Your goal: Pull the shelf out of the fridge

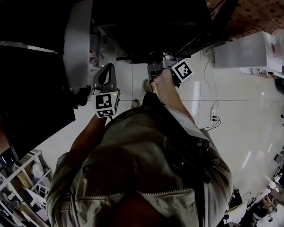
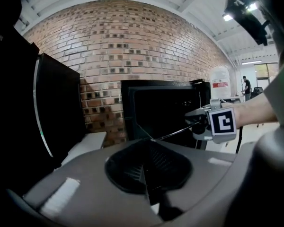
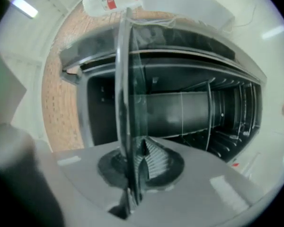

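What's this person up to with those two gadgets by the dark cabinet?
A person stands at an open black fridge with a hand-held claw tool in each hand. The right claw is clamped on the edge of a glass shelf, which reaches back towards the fridge interior. The left claw is shut with nothing in it and is held off to the side, touching neither shelf nor fridge.

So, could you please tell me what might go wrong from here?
The right gripper pinches the glass shelf only at its edge, so the pane could slip or tilt as it leaves the fridge. The left gripper is shut, empty and off the shelf, so one thin grip may end up carrying all the weight.
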